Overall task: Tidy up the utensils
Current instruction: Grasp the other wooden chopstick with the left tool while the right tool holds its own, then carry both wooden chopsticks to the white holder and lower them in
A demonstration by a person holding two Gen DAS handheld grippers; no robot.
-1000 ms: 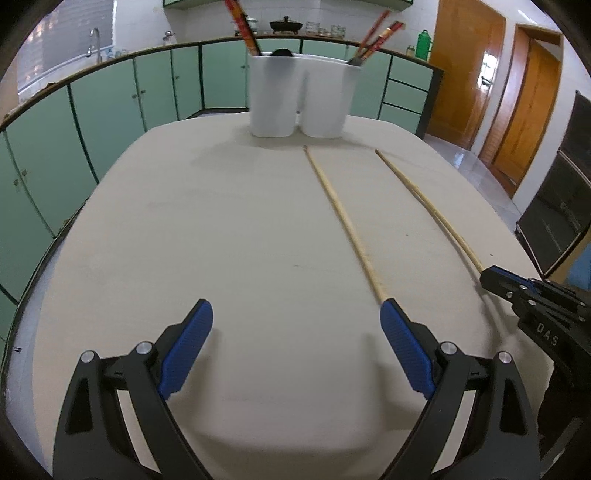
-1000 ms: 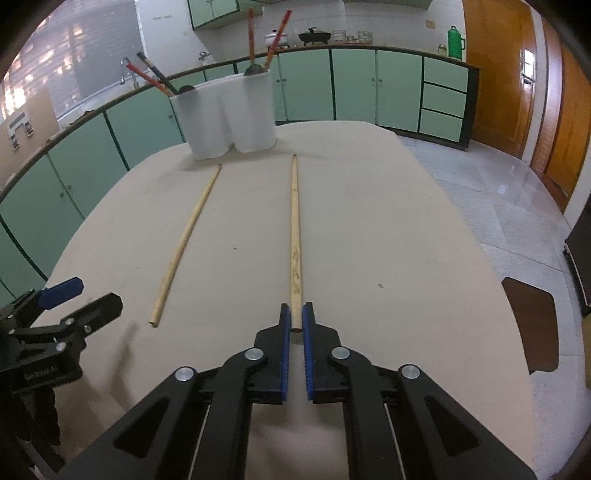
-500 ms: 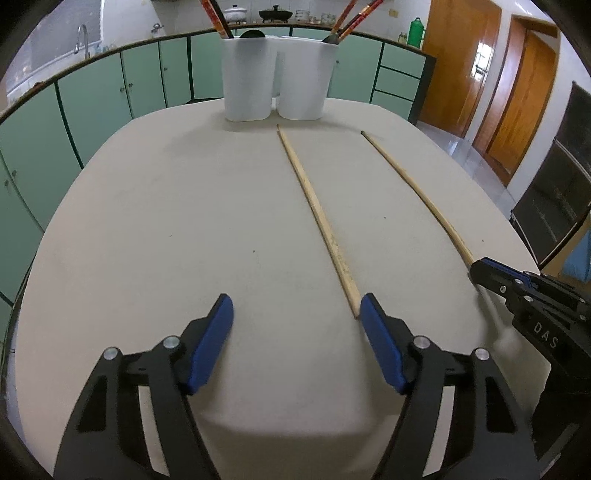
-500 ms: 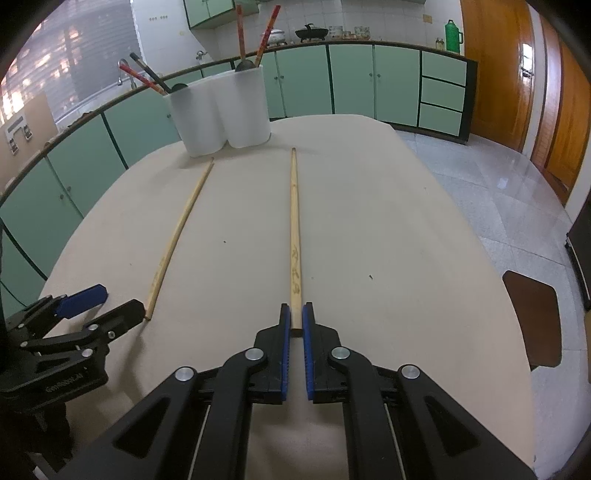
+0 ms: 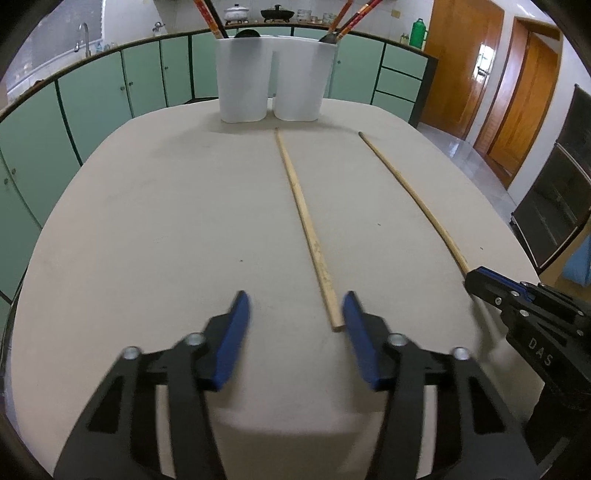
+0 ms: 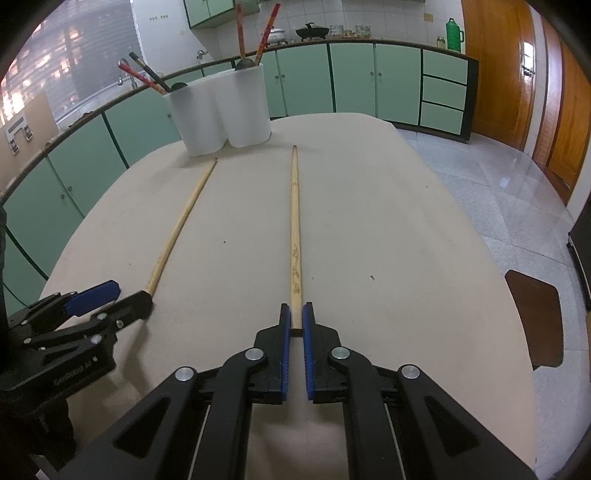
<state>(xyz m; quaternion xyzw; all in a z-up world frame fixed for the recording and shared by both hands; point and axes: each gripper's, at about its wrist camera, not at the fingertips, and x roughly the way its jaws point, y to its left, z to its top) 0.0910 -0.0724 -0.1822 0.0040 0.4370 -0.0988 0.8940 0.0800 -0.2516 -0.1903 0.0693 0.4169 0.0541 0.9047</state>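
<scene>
Two long wooden sticks lie on a table, and a gripper waits at the near end of each.

On the far left of the beige table (image 5: 147,221) stands a white holder (image 5: 267,77) with two cups joined side by side, and red and dark utensils (image 6: 255,33) poke out of the top. The left gripper (image 5: 295,310) has its blue jaws closing, with a gap between them. The near end of the left stick (image 5: 306,229) sits in that gap, just beside the right-side jaw, and the left-side jaw is well apart from it. The right stick (image 6: 294,236) lies next to the first one, and both point toward the holder. The right gripper (image 6: 293,325) is pinching the near end of the right stick, with its blue jaws pressed on both sides. Green cabinets (image 6: 369,81) run along the wall behind the table.
</scene>
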